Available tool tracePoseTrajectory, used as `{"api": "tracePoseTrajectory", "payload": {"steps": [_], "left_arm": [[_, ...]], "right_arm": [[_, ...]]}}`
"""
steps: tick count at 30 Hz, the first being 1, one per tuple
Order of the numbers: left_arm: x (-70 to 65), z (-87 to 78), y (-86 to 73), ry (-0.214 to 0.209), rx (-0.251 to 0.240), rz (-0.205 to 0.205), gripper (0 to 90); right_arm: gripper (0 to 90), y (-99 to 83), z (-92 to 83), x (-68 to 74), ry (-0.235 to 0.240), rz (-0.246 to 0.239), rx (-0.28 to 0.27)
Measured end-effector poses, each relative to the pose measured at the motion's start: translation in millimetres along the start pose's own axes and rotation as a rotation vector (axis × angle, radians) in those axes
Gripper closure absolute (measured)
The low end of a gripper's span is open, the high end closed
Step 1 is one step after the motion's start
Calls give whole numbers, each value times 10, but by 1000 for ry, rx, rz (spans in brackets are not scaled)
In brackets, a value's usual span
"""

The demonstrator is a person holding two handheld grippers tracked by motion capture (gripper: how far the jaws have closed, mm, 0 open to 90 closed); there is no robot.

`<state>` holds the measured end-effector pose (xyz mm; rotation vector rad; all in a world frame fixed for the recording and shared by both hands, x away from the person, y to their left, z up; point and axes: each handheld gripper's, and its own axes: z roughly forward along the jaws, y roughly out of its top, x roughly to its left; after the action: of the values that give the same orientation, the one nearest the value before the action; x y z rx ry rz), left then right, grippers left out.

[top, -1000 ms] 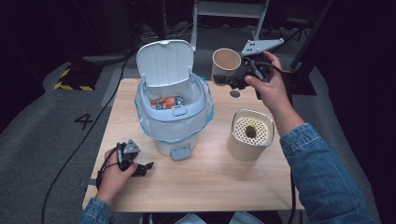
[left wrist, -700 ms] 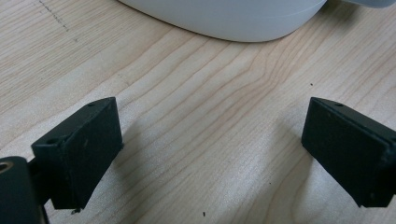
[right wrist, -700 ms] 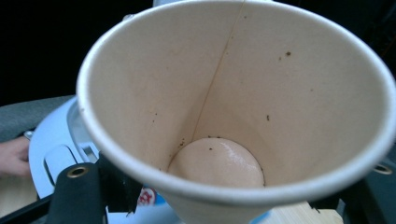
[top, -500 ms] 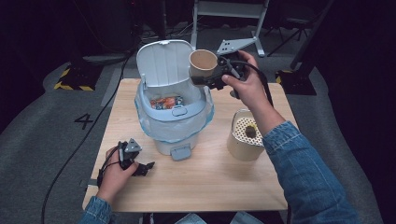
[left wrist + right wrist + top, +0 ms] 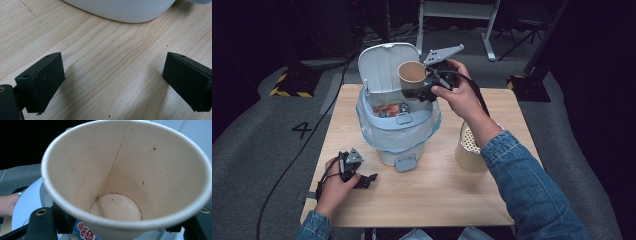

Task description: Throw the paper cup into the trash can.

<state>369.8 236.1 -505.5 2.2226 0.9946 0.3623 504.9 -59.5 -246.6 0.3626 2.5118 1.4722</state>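
Two grippers: the right gripper (image 5: 419,91) clamps a paper cup (image 5: 412,76) above the open bin (image 5: 398,131), while at seven o'clock the left gripper (image 5: 362,179) rests wide open, empty.

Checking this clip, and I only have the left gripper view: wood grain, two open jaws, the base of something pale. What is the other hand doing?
Observer: The right gripper holds a paper cup up over an open-lidded bin.
Operator: Anything left in the cup?
Observer: No liquid that I can see; the right gripper view shows its bottom with only brown specks and staining.
Operator: Is the bin empty?
Observer: No, a colourful wrapper lies inside, on the blue liner.
Operator: Anything else on the table?
Observer: A beige container with a perforated top stands to the right of the bin, partly behind the person's right forearm.
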Motion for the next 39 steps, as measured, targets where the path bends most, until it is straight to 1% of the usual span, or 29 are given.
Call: {"api": "tracePoseTrajectory", "payload": {"steps": [4, 7, 14, 16, 17, 18, 19, 20, 21, 22, 23, 25, 26, 27, 28, 32, 33, 35, 39], "left_arm": [[0, 0, 0, 0, 0, 0, 43], [0, -1, 0, 1, 0, 0, 43], [0, -1, 0, 1, 0, 0, 43], [-1, 0, 0, 1, 0, -1, 43], [-1, 1, 0, 0, -1, -1, 43], [-1, 0, 0, 1, 0, -1, 44], [-1, 0, 0, 1, 0, -1, 44], [-1, 0, 0, 1, -1, -1, 43], [-1, 0, 0, 1, -1, -1, 43], [-1, 0, 0, 1, 0, -1, 43], [-1, 0, 0, 1, -1, -1, 43], [-1, 0, 0, 1, -1, -1, 43], [-1, 0, 0, 1, -1, -1, 43], [-1, 0, 0, 1, 0, 0, 43], [0, 0, 0, 1, 0, -1, 43], [-1, 4, 3, -1, 1, -1, 40], [0, 3, 5, 2, 2, 3, 38], [1, 4, 6, 1, 2, 5, 36], [1, 4, 6, 2, 2, 5, 36]], "right_arm": [[292, -4, 84, 42, 9, 7, 30], [292, -6, 142, 66, 6, 5, 53], [291, -1, 271, 152, 3, -25, 113], [284, -2, 298, 171, 0, -46, 129], [226, -14, 324, 191, -7, -81, 124], [146, -23, 337, 208, -21, -107, 117], [108, -29, 344, 230, -36, -136, 113], [150, -31, 343, 247, -28, -141, 106], [212, -25, 334, 254, -8, -132, 98], [173, -21, 329, 266, -2, -109, 82], [133, -18, 327, 270, -7, -102, 77], [192, -5, 307, 274, -8, -109, 79], [192, -5, 307, 274, -8, -109, 79], [161, 14, 250, 280, -12, -101, 51], [172, 20, 228, 281, -10, -100, 45], [162, 43, 101, 287, -21, -94, 19], [162, 44, 66, 279, -32, -86, 13], [162, 41, 12, 259, -44, -87, 21], [162, 25, -131, 240, -58, -71, -7]]}}
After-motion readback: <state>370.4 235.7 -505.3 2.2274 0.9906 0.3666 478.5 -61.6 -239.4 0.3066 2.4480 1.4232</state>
